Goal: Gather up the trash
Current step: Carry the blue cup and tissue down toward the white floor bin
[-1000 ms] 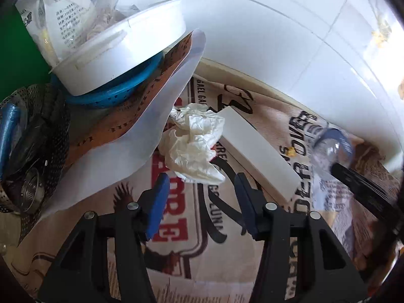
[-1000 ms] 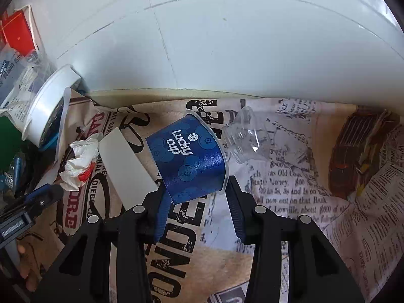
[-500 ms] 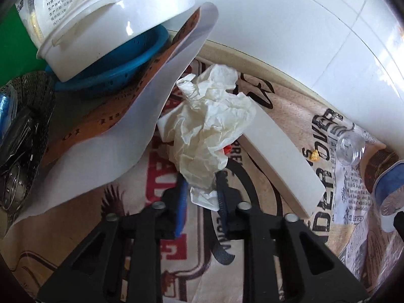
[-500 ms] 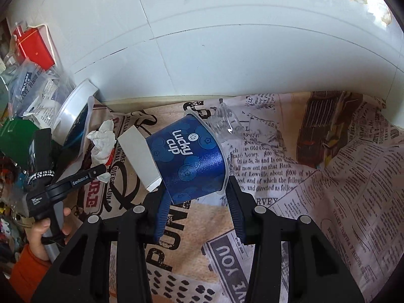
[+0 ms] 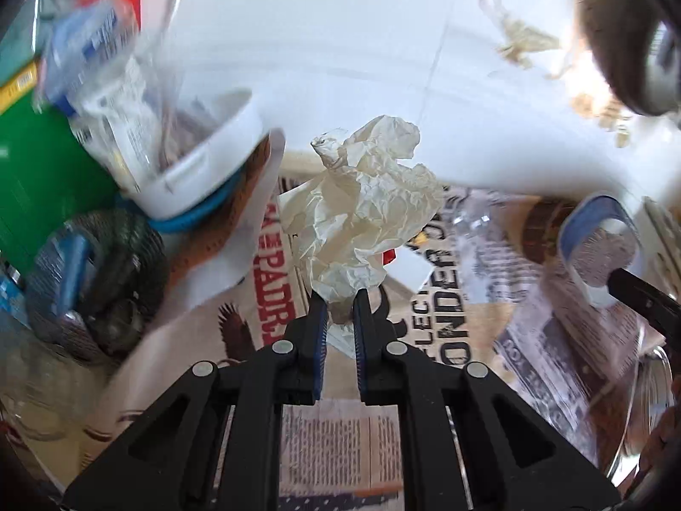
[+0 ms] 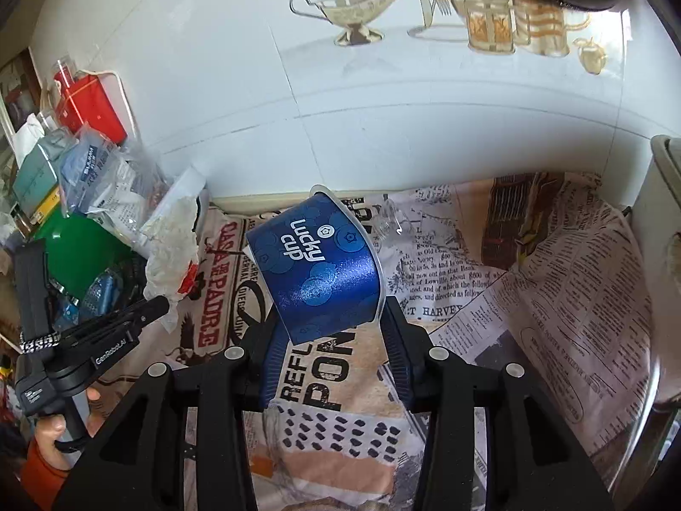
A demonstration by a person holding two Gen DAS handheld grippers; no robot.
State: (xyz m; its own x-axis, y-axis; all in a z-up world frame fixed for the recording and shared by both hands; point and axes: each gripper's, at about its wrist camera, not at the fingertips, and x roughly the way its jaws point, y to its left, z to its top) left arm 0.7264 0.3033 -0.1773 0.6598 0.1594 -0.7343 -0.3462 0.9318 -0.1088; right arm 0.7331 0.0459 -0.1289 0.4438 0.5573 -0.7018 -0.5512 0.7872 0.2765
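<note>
A crumpled white paper (image 5: 366, 208) hangs lifted off the newspaper-print cloth (image 5: 336, 438). My left gripper (image 5: 340, 298) pinches its lower end, and the jaws are closing on it. In the right wrist view the same paper (image 6: 170, 247) sticks up from the left gripper (image 6: 157, 302), which a hand holds at the lower left. My right gripper (image 6: 330, 311) is shut on a blue "Lucky cup" paper cup (image 6: 315, 264), held tilted above the cloth. From the left wrist view the cup's open mouth (image 5: 600, 247) shows at the right.
A white bowl (image 5: 204, 170) sits on a blue colander beside a mesh basket (image 5: 98, 272). Bags, a green container (image 6: 81, 255) and a red box (image 6: 89, 102) crowd the left. A clear plastic cup (image 6: 387, 217) and a white slab (image 5: 408, 272) lie near the tiled wall.
The left jaws closed on the crumpled paper and lifted it off the cloth. The right gripper rose and drew back with the blue cup in it.
</note>
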